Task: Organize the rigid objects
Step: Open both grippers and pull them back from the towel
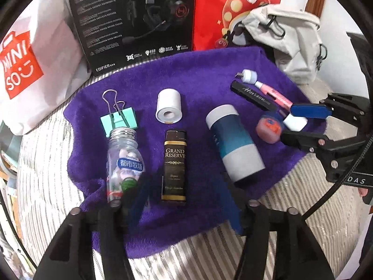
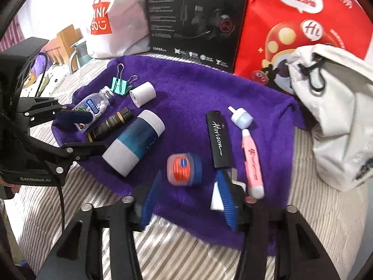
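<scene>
Right wrist view: right gripper (image 2: 188, 198) spread wide around small jar (image 2: 184, 169), pink pen (image 2: 251, 161) lengthwise away from camera.

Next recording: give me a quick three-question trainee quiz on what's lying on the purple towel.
1. True or false: the bottle stands upright on the towel.
2. What lies between the bottle and the blue-and-white tube?
A. gold-trimmed box
B. jar
C. binder clip
3. What word is written on the black case beside the pink pen?

Key: 1 false, it lies on its side; 2 A; 3 Horizon.
</scene>
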A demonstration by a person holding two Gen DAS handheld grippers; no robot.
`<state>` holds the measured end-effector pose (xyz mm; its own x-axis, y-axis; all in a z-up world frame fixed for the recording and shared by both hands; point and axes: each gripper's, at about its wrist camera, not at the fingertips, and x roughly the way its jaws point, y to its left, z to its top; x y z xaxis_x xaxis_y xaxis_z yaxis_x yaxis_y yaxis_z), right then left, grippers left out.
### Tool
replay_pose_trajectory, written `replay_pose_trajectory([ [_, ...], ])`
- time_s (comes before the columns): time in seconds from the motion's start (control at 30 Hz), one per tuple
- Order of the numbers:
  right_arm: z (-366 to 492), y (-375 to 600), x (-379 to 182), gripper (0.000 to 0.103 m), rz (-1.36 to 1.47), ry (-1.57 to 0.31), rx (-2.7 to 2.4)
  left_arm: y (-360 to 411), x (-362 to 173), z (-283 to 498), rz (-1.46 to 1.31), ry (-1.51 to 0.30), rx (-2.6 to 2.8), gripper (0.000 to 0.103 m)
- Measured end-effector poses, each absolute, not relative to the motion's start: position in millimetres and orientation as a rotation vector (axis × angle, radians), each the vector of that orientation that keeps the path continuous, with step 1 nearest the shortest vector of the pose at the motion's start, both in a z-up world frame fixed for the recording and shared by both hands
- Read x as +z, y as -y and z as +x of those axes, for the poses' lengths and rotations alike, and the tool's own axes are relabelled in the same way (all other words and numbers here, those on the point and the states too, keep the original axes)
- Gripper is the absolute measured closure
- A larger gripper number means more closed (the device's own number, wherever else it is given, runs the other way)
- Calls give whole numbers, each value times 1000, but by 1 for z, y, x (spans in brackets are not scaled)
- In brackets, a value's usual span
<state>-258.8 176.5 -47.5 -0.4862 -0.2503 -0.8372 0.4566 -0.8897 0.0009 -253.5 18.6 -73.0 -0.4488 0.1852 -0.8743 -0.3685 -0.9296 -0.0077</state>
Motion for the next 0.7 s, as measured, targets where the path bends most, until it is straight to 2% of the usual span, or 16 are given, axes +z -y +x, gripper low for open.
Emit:
replay_pose_trajectory([
  [0.1,-247,-182,-38,46,1293,-311,-2416,-17,-66,-246,-1409,-268,2427,39],
  [0.17,-237,-187,-33,45,1308,-284,-2436,-13,-59,-238,-1397,-259,2439,31],
  [0.27,-218,-195,-24,28,1309,-245,-2477,-8,-48,-223,-1368,-236,2456,22],
  [0.3,-211,-198,-22,17,1307,-232,-2501,-5,-46,-219,-1358,-228,2461,20],
  [0.33,-202,-202,-20,11,1314,-208,-2539,-2,-42,-212,-1343,-205,2472,13],
  [0.37,-195,-206,-19,11,1317,-183,-2564,3,-38,-204,-1328,-173,2489,2],
  [0.4,-190,-209,-17,10,1320,-155,-2576,6,-35,-201,-1322,-152,2501,0],
  [0.53,-167,-223,-13,0,1367,-25,-2647,25,-23,-175,-1294,-29,2582,0],
  [0.63,-149,-226,-8,0,1371,5,-2700,33,-17,-159,-1293,33,2615,0],
  [0.7,-140,-226,-6,0,1374,30,-2711,33,-14,-149,-1291,6,2647,0],
])
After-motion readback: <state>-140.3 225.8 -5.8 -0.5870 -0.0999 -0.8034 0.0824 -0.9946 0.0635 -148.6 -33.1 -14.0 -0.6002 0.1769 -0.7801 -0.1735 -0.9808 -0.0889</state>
